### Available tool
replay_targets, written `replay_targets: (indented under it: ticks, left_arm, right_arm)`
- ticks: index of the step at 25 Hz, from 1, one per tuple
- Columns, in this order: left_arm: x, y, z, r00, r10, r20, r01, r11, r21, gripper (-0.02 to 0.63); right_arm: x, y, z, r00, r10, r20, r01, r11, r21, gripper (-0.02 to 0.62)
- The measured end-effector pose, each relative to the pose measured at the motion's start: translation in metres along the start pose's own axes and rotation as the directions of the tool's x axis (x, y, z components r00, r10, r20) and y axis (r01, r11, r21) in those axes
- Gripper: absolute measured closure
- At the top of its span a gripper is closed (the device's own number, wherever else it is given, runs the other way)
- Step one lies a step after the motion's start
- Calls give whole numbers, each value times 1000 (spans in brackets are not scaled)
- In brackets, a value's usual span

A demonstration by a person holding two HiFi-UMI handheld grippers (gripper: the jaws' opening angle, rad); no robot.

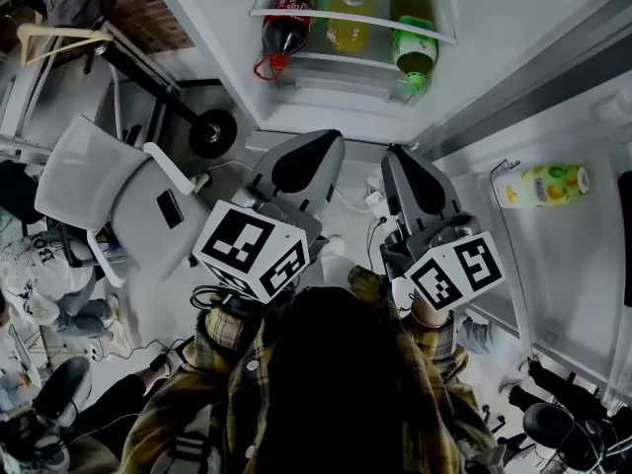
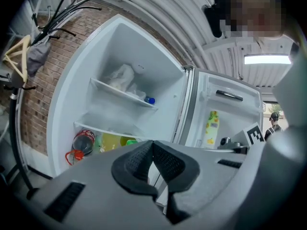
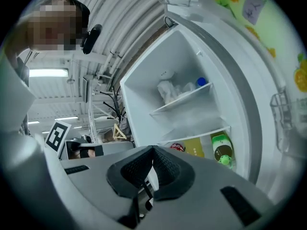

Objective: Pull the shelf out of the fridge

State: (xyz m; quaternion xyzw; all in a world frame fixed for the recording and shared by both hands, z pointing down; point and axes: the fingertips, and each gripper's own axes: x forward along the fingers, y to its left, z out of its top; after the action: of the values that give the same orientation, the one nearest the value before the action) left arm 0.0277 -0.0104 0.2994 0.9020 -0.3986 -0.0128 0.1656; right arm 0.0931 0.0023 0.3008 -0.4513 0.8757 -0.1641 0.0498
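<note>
The fridge stands open ahead of me. Its lower shelf (image 1: 351,20) (image 2: 106,130) (image 3: 199,134) is a white plate with a cola bottle (image 1: 285,26), a yellow bottle (image 1: 348,23) and a green bottle (image 1: 415,47) lying under it. An upper shelf (image 2: 122,92) (image 3: 184,99) carries a white bag and a blue-capped item. My left gripper (image 1: 314,144) (image 2: 153,150) and right gripper (image 1: 398,158) (image 3: 153,156) are held side by side near my chest, short of the fridge. Both are shut with nothing between the pads.
The fridge door (image 1: 583,265) stands open at right, with a yellow-green bottle (image 1: 543,184) in its rack. A white chair (image 1: 89,181), a wooden hanger (image 1: 49,38) on a rack and a black wheel (image 1: 212,131) are at left. A person (image 1: 59,284) sits at far left.
</note>
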Motion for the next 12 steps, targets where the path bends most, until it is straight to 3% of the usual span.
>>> replay_targets:
  ticks: [12]
  left_arm:
    - [59, 46, 34, 996, -88, 3, 88, 996, 14, 603]
  right_arm:
    - [68, -34, 28, 998, -57, 36, 57, 998, -6, 578]
